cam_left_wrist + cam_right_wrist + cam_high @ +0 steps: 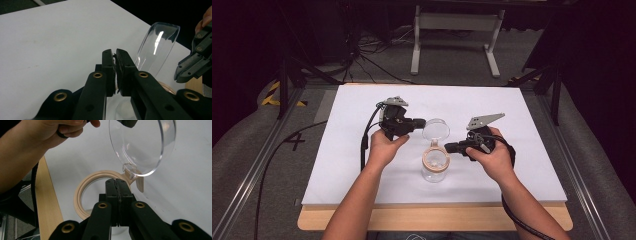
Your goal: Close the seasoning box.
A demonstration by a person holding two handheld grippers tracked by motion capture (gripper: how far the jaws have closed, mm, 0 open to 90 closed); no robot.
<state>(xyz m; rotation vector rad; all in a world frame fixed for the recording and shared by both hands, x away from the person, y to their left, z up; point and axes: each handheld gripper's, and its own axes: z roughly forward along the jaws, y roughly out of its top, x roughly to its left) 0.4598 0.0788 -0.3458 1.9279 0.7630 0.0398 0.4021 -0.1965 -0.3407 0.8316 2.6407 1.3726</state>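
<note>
Now both grippers (419,123) (452,147) clenched empty by round clear-plastic jar (435,167), lid (436,128) open.

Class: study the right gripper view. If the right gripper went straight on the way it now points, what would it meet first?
Most likely the beige rim of the clear jar: the right gripper, jaws shut, points straight at it. Just beyond stands the open clear lid. Depth is hard to judge.

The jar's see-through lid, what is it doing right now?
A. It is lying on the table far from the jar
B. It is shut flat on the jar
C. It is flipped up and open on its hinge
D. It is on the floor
C: the clear lid stands tilted up from its hinge at the tan rim of the jar, so the jar's mouth is uncovered.
</note>
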